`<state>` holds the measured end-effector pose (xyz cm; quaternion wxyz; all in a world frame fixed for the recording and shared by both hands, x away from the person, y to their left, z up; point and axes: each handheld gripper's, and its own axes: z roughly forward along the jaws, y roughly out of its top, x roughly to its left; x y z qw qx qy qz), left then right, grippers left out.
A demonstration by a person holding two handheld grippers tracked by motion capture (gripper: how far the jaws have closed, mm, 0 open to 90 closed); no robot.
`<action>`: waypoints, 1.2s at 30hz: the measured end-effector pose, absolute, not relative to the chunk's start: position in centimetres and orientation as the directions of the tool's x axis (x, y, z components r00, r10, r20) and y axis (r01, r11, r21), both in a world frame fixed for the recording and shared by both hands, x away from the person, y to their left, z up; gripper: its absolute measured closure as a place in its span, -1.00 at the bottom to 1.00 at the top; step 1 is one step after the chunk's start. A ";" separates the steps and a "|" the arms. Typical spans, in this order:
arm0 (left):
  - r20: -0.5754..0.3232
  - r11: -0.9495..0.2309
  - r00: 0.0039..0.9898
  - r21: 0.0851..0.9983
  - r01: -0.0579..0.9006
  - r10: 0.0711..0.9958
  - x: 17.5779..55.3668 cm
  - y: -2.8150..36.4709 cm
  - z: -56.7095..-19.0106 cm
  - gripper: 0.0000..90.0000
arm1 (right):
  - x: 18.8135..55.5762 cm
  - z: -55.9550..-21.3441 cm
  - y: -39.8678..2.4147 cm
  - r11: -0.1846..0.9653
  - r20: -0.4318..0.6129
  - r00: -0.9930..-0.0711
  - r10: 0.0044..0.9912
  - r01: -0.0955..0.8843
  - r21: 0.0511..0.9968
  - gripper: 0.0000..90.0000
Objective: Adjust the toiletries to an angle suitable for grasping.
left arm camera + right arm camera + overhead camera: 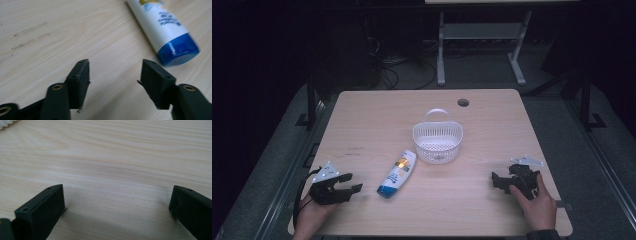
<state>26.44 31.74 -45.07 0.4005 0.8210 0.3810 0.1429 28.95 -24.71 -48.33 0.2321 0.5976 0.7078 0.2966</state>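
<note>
**Bottle Lay Between Two Open Grippers on Wooden Table**

At the table's (362, 115) near left corner, the left gripper (353, 183) rested in a person's hand, its jaws apart with nothing but bare wood between them. Just to its right lay a white bottle (397, 173) with a blue cap, flat on its side and angled, cap end toward the person and near the gripper's tips but not touching them. In the left gripper view the bottle (165, 30) sat ahead and to the right of the open left gripper (113, 75), outside the gap between the jaws.

Beyond the bottle's far end, near the table's middle, stood a white slatted basket (437, 141) with an arched handle, upright and close to the bottle's top; whether the two touched could not be told. A round cable hole (463, 102) marked the far edge behind it.

At the near right, well apart from both bottle and basket, the right gripper (496, 181) lay in the other hand, pointing left. The right gripper view showed the right gripper (117, 202) spread wide over empty wood, with a sliver of the basket (6, 123) at the top left corner. No object stood between either gripper and the bottle.
</note>
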 end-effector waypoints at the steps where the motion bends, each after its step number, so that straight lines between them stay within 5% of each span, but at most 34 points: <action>1: -0.073 -0.388 0.673 0.769 0.508 0.736 26.5 31.6 -44.9 -0.05 | 28.9 -48.3 -24.7 0.109 0.026 -0.178 0.984 0.708 0.697 -1.00; 15: -0.128 -0.379 0.730 0.787 0.487 0.671 26.8 29.8 -42.9 0.99 | 29.0 -48.3 -24.7 0.110 0.026 -0.178 0.984 0.708 0.698 -1.00; 36: -0.130 -0.428 0.801 0.790 0.440 0.584 27.7 24.9 -42.1 0.99 | 29.0 -48.3 -24.7 0.113 0.024 -0.180 0.983 0.708 0.698 -1.00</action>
